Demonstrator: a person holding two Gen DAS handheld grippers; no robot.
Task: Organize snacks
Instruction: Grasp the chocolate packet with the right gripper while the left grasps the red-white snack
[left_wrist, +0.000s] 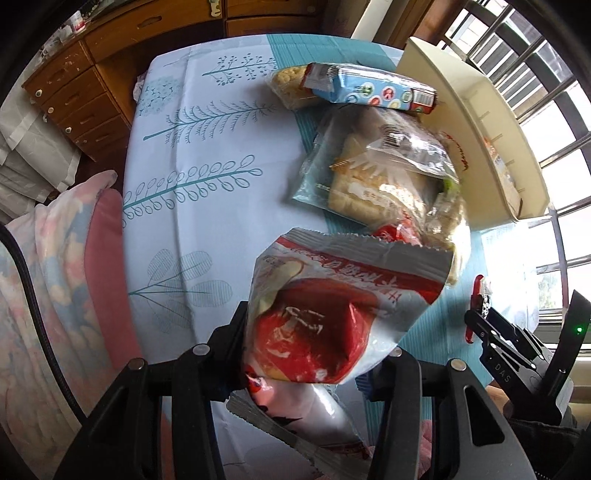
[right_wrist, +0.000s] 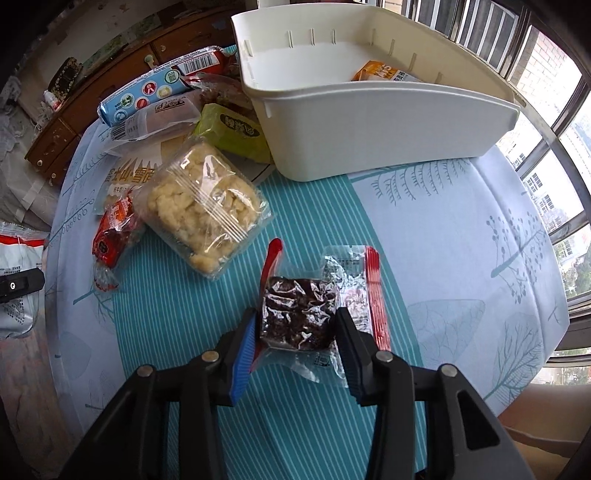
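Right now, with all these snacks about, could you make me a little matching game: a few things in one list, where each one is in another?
Things:
1. red-and-white snack bag
2. dark brown snack packet
3. orange packet
4. clear pack of pale yellow puffs

Places:
A. inside the white bin
B. lying on the tablecloth, untouched
C. between the left claw's fingers
D. between the right claw's fingers

Pairs: 1-C, 2-D, 3-A, 4-B
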